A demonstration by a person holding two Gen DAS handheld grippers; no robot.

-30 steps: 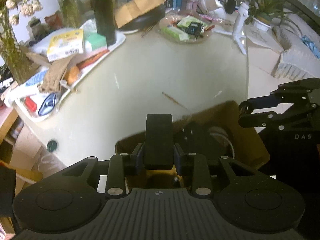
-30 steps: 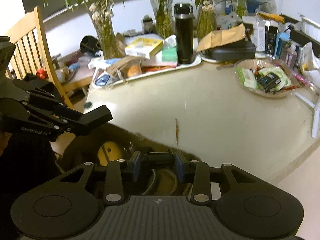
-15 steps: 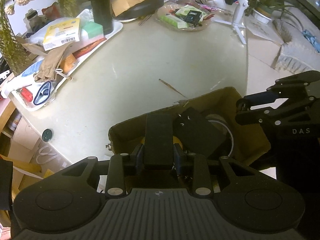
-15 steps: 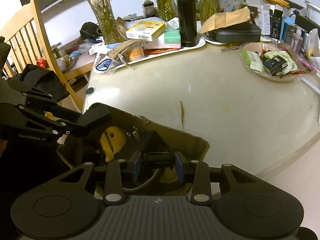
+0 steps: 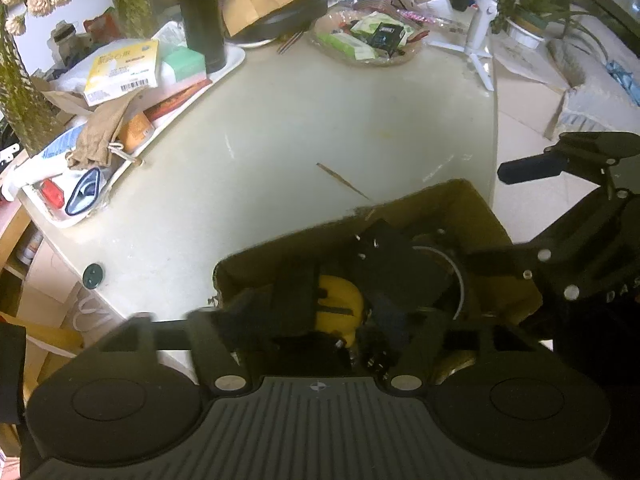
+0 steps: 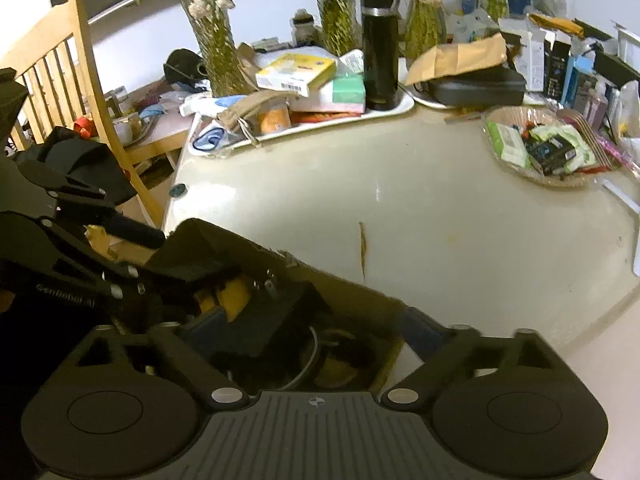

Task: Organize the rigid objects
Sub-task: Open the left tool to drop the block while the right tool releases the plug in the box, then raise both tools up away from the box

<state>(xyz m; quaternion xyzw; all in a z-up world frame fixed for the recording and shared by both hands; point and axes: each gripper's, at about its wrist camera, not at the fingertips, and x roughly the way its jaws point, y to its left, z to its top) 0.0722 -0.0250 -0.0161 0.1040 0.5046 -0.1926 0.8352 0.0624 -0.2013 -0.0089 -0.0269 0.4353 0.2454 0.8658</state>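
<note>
Now both grippers have spread wide — a second ago each was closed. The left gripper (image 5: 320, 320) and right gripper (image 6: 296, 320) hold nothing over the open brown cardboard box (image 5: 472, 200), where yellow and black rigid items (image 5: 340, 300) lie — suggesting a release.

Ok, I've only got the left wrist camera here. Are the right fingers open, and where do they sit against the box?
Observer: The right gripper is wide open. One of its fingers looks to be outside the cardboard box wall, the other over the contents.
Operator: Anything beside the table on the left side?
Observer: Yes, a wooden chair stands close against the table edge there.
</note>
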